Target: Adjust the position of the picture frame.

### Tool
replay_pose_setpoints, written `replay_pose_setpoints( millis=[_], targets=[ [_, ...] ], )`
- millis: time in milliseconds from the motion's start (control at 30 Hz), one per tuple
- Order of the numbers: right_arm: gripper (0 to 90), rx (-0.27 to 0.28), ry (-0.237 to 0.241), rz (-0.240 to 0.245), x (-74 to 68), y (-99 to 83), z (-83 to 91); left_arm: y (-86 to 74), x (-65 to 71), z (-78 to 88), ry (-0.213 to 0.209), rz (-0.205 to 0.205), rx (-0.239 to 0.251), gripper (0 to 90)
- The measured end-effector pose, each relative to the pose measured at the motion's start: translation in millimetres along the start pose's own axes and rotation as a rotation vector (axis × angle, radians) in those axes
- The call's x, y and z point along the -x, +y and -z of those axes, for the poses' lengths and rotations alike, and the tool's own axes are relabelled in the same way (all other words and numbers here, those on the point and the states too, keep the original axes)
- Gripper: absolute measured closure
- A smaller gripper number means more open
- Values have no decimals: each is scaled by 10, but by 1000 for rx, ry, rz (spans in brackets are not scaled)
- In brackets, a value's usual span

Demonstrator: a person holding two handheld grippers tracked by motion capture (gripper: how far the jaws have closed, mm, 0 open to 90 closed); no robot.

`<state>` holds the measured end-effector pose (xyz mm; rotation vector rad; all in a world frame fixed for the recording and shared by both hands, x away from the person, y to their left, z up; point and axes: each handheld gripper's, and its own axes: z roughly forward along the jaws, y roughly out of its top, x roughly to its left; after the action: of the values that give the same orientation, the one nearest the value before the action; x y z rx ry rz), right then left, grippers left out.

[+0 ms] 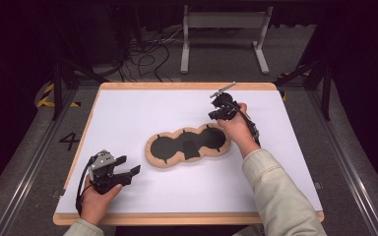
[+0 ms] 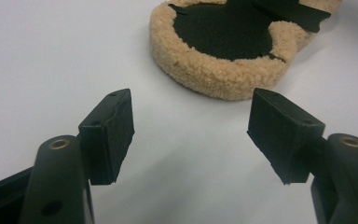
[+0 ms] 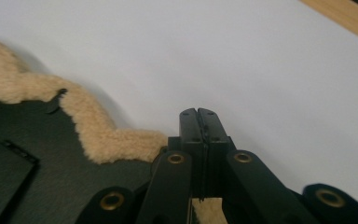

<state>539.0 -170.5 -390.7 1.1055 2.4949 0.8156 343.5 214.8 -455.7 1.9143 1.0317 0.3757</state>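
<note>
**Two grippers, one fleece-edged pad: left spread wide, right pressed together**

Two grippers work over a white table [image 1: 128, 113]. The left gripper [image 1: 128, 166], held near the table's front left corner, has its jaws spread wide with nothing between them; in the left gripper view its pads [image 2: 117, 126] stand well apart over bare white surface, pointing toward the pad. The right gripper [image 1: 218, 112] sits at the far right end of the pad, its jaws pressed tight together. In the right gripper view the closed tips [image 3: 198, 122] hang over the white surface just beside the fleece rim; whether they pinch anything between them cannot be told.

The fleece-edged pad [image 1: 152, 156] lies flat in the middle of the table: a black, three-lobed sheet bordered all round by tan, curly fleece, with a small black flap [image 1: 190, 149] on its middle.

The high view gives the whole outline and both hands. The left gripper view shows the rim's thick, nubbly pile [image 2: 223, 74] up close. The right gripper view shows the rim's wavy inner edge [image 3: 98, 135] and the table's wooden border [image 3: 345, 18].
</note>
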Motion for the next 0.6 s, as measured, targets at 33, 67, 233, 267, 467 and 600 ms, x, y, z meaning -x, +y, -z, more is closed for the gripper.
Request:
replay_pose_setpoints(
  millis=[33,67,233,267,467,600],
  targets=[
    [900,-8,-3,-6,5,1,-44,-1,0,0,-1,-1,0,317],
    [900,-10,-9,-14,14,1,-84,-5,3,-4,-4,2,-3,316],
    [900,-42,-29,-65,60,-34,-270,-11,23,-48,-19,-3,-27,308],
    [900,-54,-21,-76,67,-52,-318,-8,27,-50,-19,-2,-26,305],
    [900,-97,-15,-63,42,-77,-352,-8,16,-57,-18,10,-24,302],
    [900,-143,-21,-49,2,-115,-291,3,23,-67,-21,9,-25,300]
  ],
)
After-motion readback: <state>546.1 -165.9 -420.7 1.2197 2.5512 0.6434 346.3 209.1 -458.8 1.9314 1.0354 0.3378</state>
